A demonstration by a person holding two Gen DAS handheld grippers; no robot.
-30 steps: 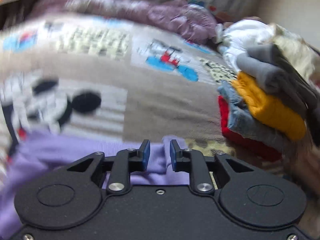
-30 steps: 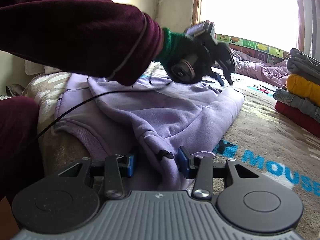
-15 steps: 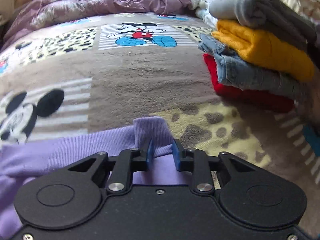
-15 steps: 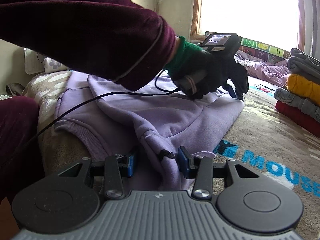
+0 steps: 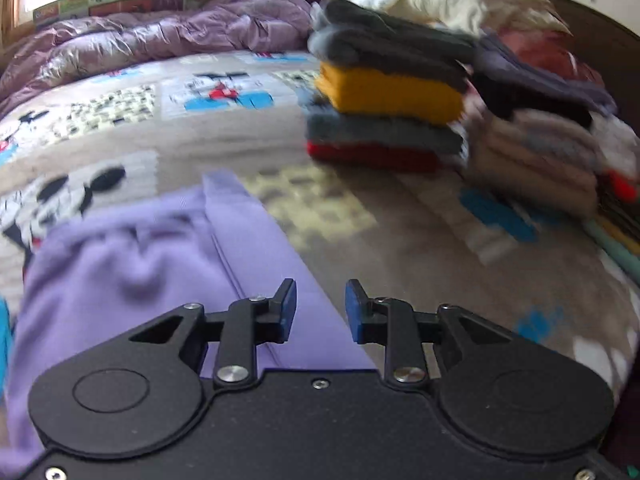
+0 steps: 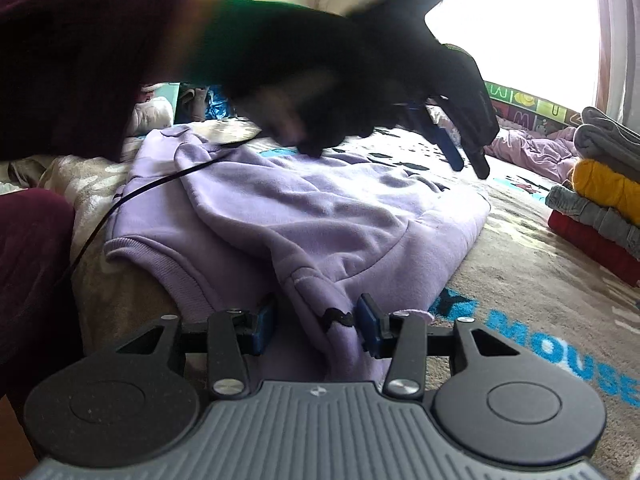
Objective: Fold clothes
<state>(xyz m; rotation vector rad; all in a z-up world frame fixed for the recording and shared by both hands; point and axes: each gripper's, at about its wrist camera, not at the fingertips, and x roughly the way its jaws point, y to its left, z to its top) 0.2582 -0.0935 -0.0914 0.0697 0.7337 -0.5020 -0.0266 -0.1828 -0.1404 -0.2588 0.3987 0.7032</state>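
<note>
Released from the left claw (image 5: 321, 306), which now hovers spread and empty, the lilac hoodie (image 6: 320, 216) lies on the patterned bed (image 6: 520, 280), its hood edge between the opening right claw (image 6: 316, 326), beside folded clothes (image 5: 384, 120).

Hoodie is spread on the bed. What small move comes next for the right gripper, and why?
Probably draw the right gripper straight back off the hoodie. Its jaws are opening with a fold of the hood edge between them, and the left gripper hangs open above the cloth, holding nothing. The hoodie looks flat enough on the blanket for a fresh grip.
</note>
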